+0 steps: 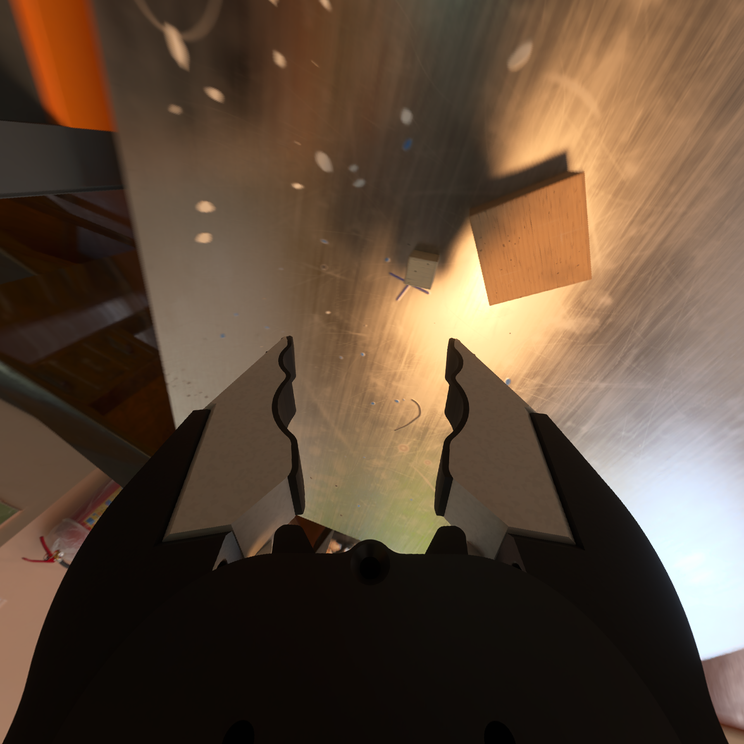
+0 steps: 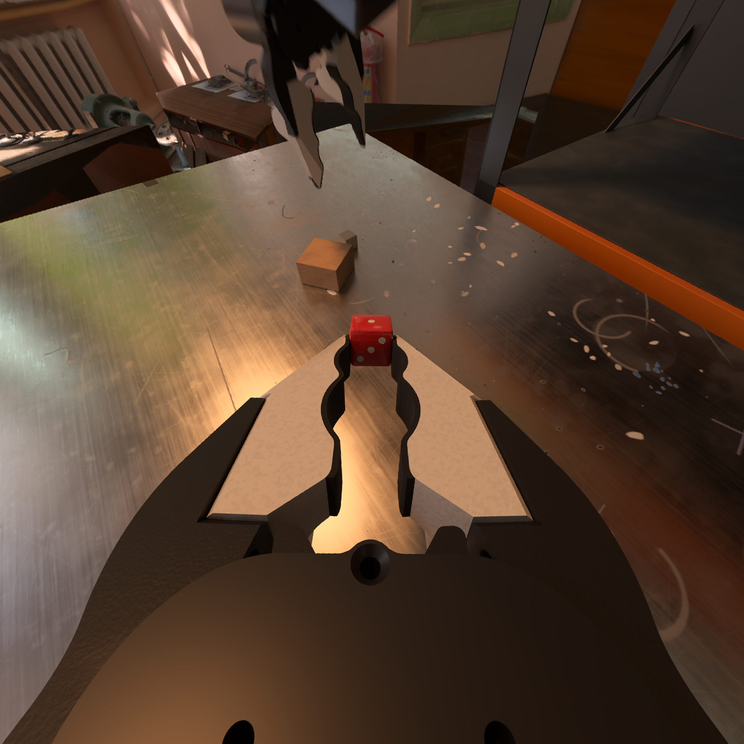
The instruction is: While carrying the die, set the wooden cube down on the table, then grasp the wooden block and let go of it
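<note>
My right gripper (image 2: 370,342) is shut on a red die (image 2: 370,340) with white pips, held at the fingertips above the metal table (image 2: 161,322). Beyond it the large wooden block (image 2: 325,263) lies on the table, with the small wooden cube (image 2: 348,238) just behind it. My left gripper (image 1: 369,342) is open and empty, looking down on the table (image 1: 644,402). In its view the small cube (image 1: 420,270) rests on the table beside the wooden block (image 1: 531,237), both ahead of its fingertips. The left gripper also shows in the right wrist view (image 2: 338,165), hanging above the two wooden pieces.
An orange-edged shelf frame (image 2: 604,249) runs along the table's right side, with dark uprights (image 2: 503,100). The same orange frame (image 1: 60,60) and the table's edge (image 1: 149,322) show at left in the left wrist view. Benches and a radiator (image 2: 48,76) stand beyond the table.
</note>
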Controlling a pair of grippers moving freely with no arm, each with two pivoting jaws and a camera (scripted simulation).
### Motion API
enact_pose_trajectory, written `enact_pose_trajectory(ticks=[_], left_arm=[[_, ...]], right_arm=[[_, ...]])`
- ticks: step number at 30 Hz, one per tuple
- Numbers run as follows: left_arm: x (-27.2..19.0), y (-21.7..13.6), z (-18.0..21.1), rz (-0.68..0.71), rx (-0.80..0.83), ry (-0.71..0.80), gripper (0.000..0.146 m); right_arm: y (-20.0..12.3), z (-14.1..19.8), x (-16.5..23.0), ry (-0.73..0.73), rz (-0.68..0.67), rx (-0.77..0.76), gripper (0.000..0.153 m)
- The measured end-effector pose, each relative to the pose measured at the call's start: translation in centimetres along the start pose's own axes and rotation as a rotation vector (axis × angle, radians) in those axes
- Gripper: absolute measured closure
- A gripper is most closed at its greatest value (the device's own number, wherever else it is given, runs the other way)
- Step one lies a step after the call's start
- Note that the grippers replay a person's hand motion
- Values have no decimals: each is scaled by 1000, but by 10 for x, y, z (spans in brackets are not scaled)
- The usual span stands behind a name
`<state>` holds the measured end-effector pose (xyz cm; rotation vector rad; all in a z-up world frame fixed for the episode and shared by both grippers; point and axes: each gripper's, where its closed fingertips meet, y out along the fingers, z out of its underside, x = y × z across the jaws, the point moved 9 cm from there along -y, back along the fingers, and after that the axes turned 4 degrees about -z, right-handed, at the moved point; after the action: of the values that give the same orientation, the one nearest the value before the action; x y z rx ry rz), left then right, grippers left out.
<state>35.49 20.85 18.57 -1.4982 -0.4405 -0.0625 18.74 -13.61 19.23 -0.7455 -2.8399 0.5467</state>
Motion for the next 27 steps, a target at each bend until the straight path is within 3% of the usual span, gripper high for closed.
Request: enact_pose_trajectory(ticks=[5,9,11,16,20,27], left_arm=[[-6,-42,12,-131,-250,-112,81],[-25,-37,11,-91,-452,-147,93],[-32,-25,11,-26,-506,-195,89],[-63,7,7,113,-473,-209,80],[-78,29,-2,120,-455,-249,69],[-87,58,-7,76,-494,-329,67]], right_arm=[[9,-1,1,5,30,24,134],[12,-2,4,-12,65,93,134],[11,-4,5,-26,80,122,134],[5,-9,7,-51,104,121,134],[0,-9,4,-47,110,113,134],[-4,-3,-1,-28,112,110,134]])
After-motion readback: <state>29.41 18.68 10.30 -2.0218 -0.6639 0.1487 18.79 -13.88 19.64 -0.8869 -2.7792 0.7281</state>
